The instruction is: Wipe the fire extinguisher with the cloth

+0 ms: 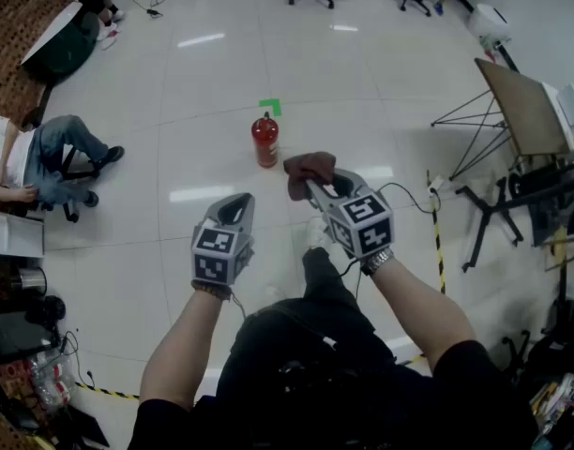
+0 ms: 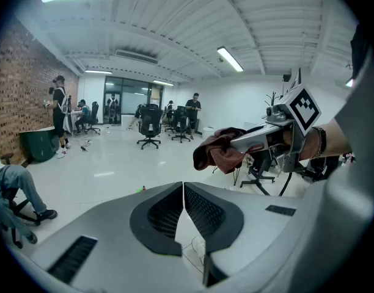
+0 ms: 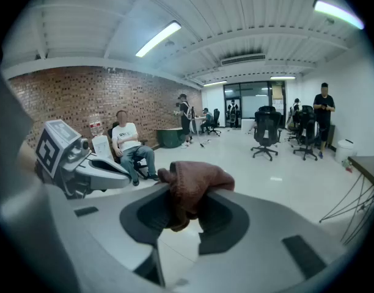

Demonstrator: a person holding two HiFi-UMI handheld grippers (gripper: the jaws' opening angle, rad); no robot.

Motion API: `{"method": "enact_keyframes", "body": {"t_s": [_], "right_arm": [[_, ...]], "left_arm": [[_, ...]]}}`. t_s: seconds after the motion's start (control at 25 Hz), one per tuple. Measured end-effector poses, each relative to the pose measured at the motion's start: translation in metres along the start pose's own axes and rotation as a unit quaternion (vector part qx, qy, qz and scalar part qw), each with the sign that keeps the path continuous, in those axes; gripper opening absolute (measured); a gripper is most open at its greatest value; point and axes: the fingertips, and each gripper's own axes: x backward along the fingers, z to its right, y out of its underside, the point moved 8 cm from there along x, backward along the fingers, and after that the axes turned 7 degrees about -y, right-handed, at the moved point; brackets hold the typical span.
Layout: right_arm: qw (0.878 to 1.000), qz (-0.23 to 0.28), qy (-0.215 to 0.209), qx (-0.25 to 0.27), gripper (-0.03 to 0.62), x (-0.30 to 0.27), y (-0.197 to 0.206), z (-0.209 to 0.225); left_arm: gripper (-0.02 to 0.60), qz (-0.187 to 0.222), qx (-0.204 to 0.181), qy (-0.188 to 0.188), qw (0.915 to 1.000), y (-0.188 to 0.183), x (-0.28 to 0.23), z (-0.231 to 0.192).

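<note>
Brown cloth (image 3: pixel 196 185) is pinched between the jaws of the right gripper (image 1: pixel 315 190), with a soft bunch sticking out past the tips. It is likely held this way so the bunch can be rubbed on things first. The jaws of the left gripper (image 2: pixel 183 185) are pressed together with nothing between them. It is held up beside the right one, maybe so it is free to steady something.

The extinguisher (image 1: pixel 264 141) is seen standing upright on the floor (image 1: pixel 174 251), above the middle of the head view and well apart from both grippers. It must be reached before any wiping can be done. A green mark (image 1: pixel 270 107) is stuck just behind it.

Bare floor is seen all around the extinguisher. A seated person (image 1: pixel 43 162) at the left edge and a stand (image 1: pixel 512 111) at the right edge are well apart from it. Striped tape (image 1: pixel 437 242) is laid at the lower right.
</note>
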Motion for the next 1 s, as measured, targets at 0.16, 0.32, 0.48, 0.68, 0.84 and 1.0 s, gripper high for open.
{"method": "enact_keyframes", "body": {"t_s": [0.16,0.32,0.48,0.68,0.84,1.0], "right_arm": [[1.0,-0.003,-0.005,-0.005,0.12,-0.032,-0.005,0.05],[0.999,-0.019,-0.026,-0.003,0.12,-0.068,-0.011,0.099],[0.998,-0.039,-0.056,0.012,0.12,-0.105,-0.014,0.16],[0.992,-0.077,-0.1,0.024,0.12,-0.155,-0.004,0.22],[0.99,-0.085,-0.115,0.019,0.12,-0.204,0.009,0.258],[0.99,-0.077,-0.116,0.016,0.12,-0.251,0.026,0.28]], "left_arm": [[0.003,-0.01,0.0,-0.001,0.9999,-0.013,-0.051,-0.007],[0.003,-0.025,0.008,-0.016,0.9995,-0.03,-0.104,-0.019],[0.003,-0.045,0.022,-0.04,0.9979,-0.043,-0.168,-0.023],[0.003,-0.064,0.045,-0.086,0.9932,-0.045,-0.234,-0.034],[0.02,-0.076,0.041,-0.118,0.9893,-0.043,-0.293,-0.059],[0.02,-0.084,0.028,-0.125,0.9882,-0.028,-0.345,-0.091]]}}
